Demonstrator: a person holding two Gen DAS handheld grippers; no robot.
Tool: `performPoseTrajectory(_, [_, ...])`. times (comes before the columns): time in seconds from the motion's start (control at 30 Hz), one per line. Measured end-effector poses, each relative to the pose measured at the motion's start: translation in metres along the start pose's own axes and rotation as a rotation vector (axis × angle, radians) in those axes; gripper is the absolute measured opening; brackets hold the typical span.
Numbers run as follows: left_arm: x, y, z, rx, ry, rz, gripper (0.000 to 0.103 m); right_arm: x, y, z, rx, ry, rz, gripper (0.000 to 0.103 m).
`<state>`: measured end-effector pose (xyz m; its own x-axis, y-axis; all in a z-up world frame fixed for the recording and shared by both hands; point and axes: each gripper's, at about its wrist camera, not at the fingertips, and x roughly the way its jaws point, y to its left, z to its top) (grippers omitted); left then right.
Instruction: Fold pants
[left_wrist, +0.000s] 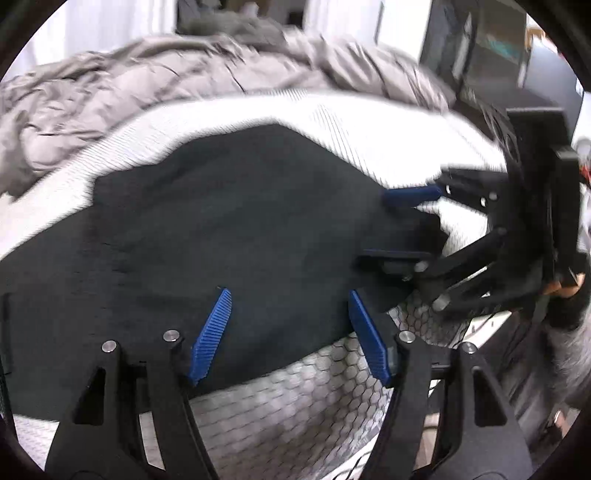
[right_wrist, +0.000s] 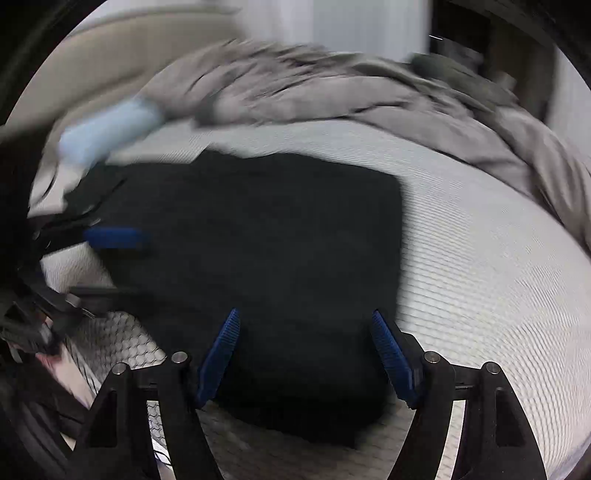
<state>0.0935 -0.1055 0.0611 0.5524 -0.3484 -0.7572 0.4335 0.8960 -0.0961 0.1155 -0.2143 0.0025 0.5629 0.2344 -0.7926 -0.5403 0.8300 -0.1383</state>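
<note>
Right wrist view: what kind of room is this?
Most likely a bedroom. The black pants lie on a bare white mattress, a rumpled grey duvet is bunched behind them, and a padded beige headboard seems to curve at upper left.

Blurred pale-blue object — unidentifiable — beside duvet.

The left claw was spread wide, its blue pads apart and gripping nothing. The right claw was likewise spread wide, nothing between its blue pads.
</note>
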Motion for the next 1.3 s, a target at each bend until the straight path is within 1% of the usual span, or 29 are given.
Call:
performPoseTrajectory(0.03, [0.006, -0.003, -0.005, 0.029, 0.017, 0.019, 0.064, 0.006, 0.006, -0.011, -0.051, 0.043, -0.047, 0.074])
performPoseTrajectory(0.07, [0.005, -0.006, -0.011, 0.063, -0.009, 0.027, 0.064, 0.008, 0.002, -0.017, -0.049, 0.052, -0.072, 0.074])
performPoseTrajectory(0.13, [-0.001, -0.008, -0.018, 0.088, -0.02, 0.035, 0.072, 0.003, -0.021, -0.03, 0.028, 0.077, -0.061, 0.075])
performPoseTrajectory(0.17, [-0.003, -0.006, -0.021, 0.088, -0.013, 0.034, 0.073, -0.003, -0.042, -0.039, 0.095, 0.08, -0.044, 0.077])
performPoseTrajectory(0.2, [-0.004, -0.006, -0.022, 0.088, -0.011, 0.036, 0.073, -0.01, -0.059, -0.048, 0.143, 0.081, -0.014, 0.077])
performPoseTrajectory(0.3, [-0.014, -0.005, -0.019, 0.041, -0.026, 0.055, 0.073, -0.023, -0.079, -0.055, 0.214, 0.041, 0.062, 0.078])
performPoseTrajectory(0.4, [-0.027, -0.011, -0.007, -0.025, -0.111, 0.026, 0.074, -0.036, -0.081, -0.055, 0.304, -0.011, 0.171, 0.078])
performPoseTrajectory(0.47, [-0.021, -0.016, 0.003, -0.058, -0.126, 0.017, 0.075, -0.026, -0.091, -0.047, 0.393, -0.021, 0.274, 0.078])
performPoseTrajectory(0.5, [-0.015, -0.019, 0.01, -0.071, -0.121, 0.017, 0.075, -0.026, -0.087, -0.046, 0.43, -0.017, 0.303, 0.078])
performPoseTrajectory(0.53, [-0.004, -0.023, 0.015, -0.083, -0.103, 0.016, 0.075, -0.013, -0.092, -0.041, 0.478, -0.002, 0.332, 0.077])
performPoseTrajectory(0.57, [0.006, -0.025, 0.019, -0.077, -0.078, 0.014, 0.075, 0.003, -0.098, -0.034, 0.53, 0.022, 0.357, 0.073])
performPoseTrajectory(0.6, [0.02, -0.03, 0.022, -0.062, -0.038, 0.027, 0.075, 0.019, -0.102, -0.027, 0.581, 0.037, 0.398, 0.072])
performPoseTrajectory(0.63, [0.027, -0.033, 0.023, -0.047, -0.025, 0.045, 0.076, 0.029, -0.104, -0.025, 0.606, 0.045, 0.43, 0.071])
performPoseTrajectory(0.7, [0.031, -0.037, 0.022, -0.035, -0.042, 0.058, 0.079, 0.045, -0.102, -0.019, 0.644, 0.036, 0.487, 0.052])
performPoseTrajectory(0.73, [0.031, -0.037, 0.023, -0.04, -0.041, 0.053, 0.079, 0.049, -0.099, -0.014, 0.639, 0.049, 0.497, 0.03])
performPoseTrajectory(0.77, [0.03, -0.037, 0.024, -0.046, -0.04, 0.041, 0.079, 0.053, -0.099, -0.008, 0.624, 0.053, 0.483, 0.015])
performPoseTrajectory(0.8, [0.029, -0.037, 0.024, -0.051, -0.041, 0.031, 0.079, 0.06, -0.103, 0.005, 0.607, 0.046, 0.473, 0.013])
performPoseTrajectory(0.83, [0.027, -0.036, 0.025, -0.056, -0.041, 0.021, 0.079, 0.057, -0.102, 0.01, 0.578, 0.04, 0.457, 0.011])
performPoseTrajectory(0.9, [0.024, -0.035, 0.026, -0.061, -0.046, 0.015, 0.079, 0.04, -0.102, 0.021, 0.504, -0.001, 0.412, 0.01])
performPoseTrajectory(0.93, [0.021, -0.033, 0.026, -0.058, -0.049, 0.018, 0.079, 0.038, -0.108, 0.02, 0.491, 0.0, 0.373, 0.01])
performPoseTrajectory(1.0, [0.018, -0.03, 0.025, -0.052, -0.052, 0.03, 0.079, 0.034, -0.112, 0.02, 0.454, 0.016, 0.247, 0.013])
performPoseTrajectory(1.03, [0.016, -0.027, 0.024, -0.054, -0.05, 0.036, 0.079, 0.031, -0.114, 0.015, 0.444, 0.019, 0.206, 0.015])
performPoseTrajectory(1.07, [0.014, -0.023, 0.024, -0.06, -0.049, 0.039, 0.079, 0.033, -0.119, 0.013, 0.454, 0.029, 0.192, 0.025])
performPoseTrajectory(1.1, [0.012, -0.018, 0.023, -0.067, -0.051, 0.046, 0.079, 0.031, -0.122, 0.011, 0.463, 0.04, 0.164, 0.029])
performPoseTrajectory(1.13, [0.008, -0.012, 0.023, -0.074, -0.061, 0.06, 0.079, 0.025, -0.124, 0.01, 0.473, 0.029, 0.132, 0.032])
performPoseTrajectory(1.17, [0.005, -0.008, 0.023, -0.08, -0.071, 0.071, 0.079, 0.015, -0.123, 0.009, 0.468, 0.005, 0.108, 0.032])
performPoseTrajectory(1.2, [0.002, -0.001, 0.024, -0.089, -0.085, 0.081, 0.079, 0.003, -0.121, 0.007, 0.459, -0.044, 0.072, 0.033])
performPoseTrajectory(1.27, [0.0, 0.01, 0.029, -0.109, -0.114, 0.089, 0.079, -0.029, -0.107, 0.005, 0.399, -0.13, 0.017, 0.041])
performPoseTrajectory(1.3, [0.003, 0.016, 0.033, -0.114, -0.12, 0.089, 0.079, -0.038, -0.098, 0.003, 0.374, -0.155, 0.02, 0.043])
